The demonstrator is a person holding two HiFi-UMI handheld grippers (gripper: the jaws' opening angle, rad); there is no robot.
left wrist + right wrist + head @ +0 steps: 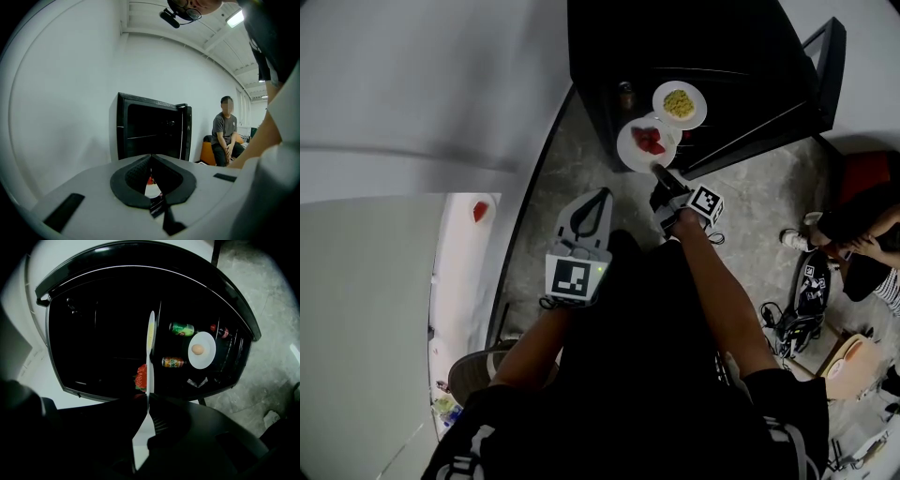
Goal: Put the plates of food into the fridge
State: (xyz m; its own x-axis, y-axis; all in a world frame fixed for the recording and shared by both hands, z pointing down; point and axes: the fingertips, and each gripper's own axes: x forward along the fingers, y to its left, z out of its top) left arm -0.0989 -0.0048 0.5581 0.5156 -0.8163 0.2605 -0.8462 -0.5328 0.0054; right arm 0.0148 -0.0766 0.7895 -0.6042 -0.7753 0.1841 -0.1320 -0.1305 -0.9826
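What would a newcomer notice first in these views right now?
First, the open black fridge at the top of the head view, with the right gripper in front of it, jaws shut on the rim of a white plate of strawberries. Just beyond is a plate of yellow food. The right gripper view shows a plate with an egg in the fridge. The left gripper is off to the side, shut and empty.
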